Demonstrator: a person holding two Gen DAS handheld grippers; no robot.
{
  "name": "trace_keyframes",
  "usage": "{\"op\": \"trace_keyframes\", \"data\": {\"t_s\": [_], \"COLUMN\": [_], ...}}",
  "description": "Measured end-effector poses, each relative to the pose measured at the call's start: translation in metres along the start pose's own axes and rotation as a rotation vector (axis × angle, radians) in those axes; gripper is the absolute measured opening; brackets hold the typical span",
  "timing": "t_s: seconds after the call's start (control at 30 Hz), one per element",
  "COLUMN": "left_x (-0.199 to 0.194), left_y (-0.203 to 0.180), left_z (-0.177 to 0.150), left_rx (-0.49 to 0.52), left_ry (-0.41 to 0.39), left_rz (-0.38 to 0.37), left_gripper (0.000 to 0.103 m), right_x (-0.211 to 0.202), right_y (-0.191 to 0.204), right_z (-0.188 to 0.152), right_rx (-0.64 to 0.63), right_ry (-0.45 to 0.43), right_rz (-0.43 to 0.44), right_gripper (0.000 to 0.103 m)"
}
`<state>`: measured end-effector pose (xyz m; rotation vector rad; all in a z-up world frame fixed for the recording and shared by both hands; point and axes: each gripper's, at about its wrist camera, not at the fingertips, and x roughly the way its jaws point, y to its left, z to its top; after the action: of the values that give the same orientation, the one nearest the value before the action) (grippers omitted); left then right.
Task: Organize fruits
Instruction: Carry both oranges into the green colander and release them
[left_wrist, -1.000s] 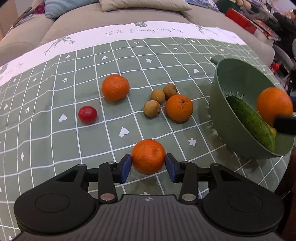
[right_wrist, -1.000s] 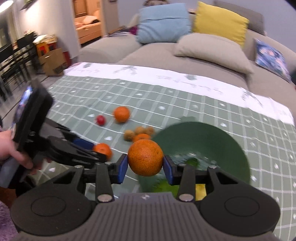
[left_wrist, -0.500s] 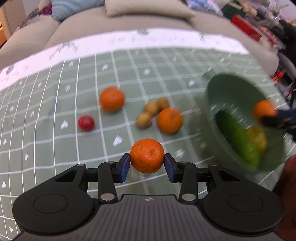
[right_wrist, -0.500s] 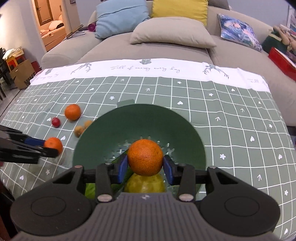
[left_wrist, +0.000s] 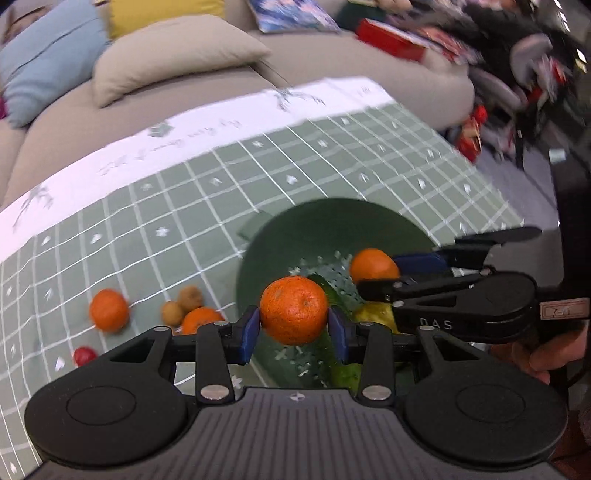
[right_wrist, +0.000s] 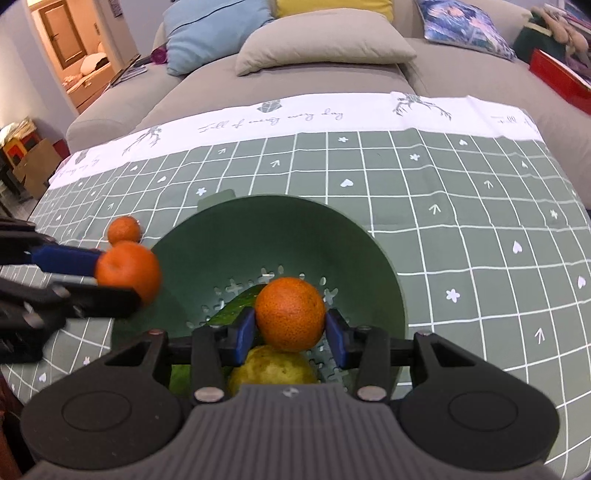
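both grippers (left_wrist: 293, 328) (right_wrist: 290, 330) clamp tangerines (left_wrist: 293, 311) (right_wrist: 290, 313) over green colander (right_wrist: 369, 251).

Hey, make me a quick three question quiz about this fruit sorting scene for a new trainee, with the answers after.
1. True or false: both tongs hold an orange.
2. What long green thing lies in the green colander?
3. How many oranges still lie on the tablecloth? A one, B two, C four.

Key:
1. True: left tongs grip the near orange, right tongs grip the other orange over the colander.
2. A cucumber.
3. B: the far-left orange and the middle orange.
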<state>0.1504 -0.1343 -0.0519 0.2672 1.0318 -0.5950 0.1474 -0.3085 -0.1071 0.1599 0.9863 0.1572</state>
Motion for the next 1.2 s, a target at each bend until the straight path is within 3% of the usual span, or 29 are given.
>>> {"op": "trace_keyframes", "data": {"t_s": [0.23, 0.6, 1.03, 1.2], "left_x": [0.03, 0.051, 0.041, 0.019], "left_y": [-0.004, 0.001, 0.005, 0.004], "left_z": [0.008, 0.013, 0.011, 0.006], "left_rx": [0.017, 0.017, -0.008, -0.009], "left_ry": [0.092, 0.158, 0.124, 0.059], "left_rz": [0.033, 0.058, 0.027, 0.034], "left_gripper": [0.045, 0.046, 0.049, 0.049], "right_x": [0.01, 0.015, 0.012, 0.0], "right_y": [-0.002, -0.001, 0.006, 0.01], "right_z": [-0.003, -0.001, 0.0, 0.002], "right_rx": [0.003, -0.04, -0.057, -0.042], "right_ry": [0.004, -0.012, -0.01, -0.027], "right_rz": [0.007, 0.003, -0.025, -0.059], "right_gripper": [0.038, 0.039, 0.039, 0.059]}}
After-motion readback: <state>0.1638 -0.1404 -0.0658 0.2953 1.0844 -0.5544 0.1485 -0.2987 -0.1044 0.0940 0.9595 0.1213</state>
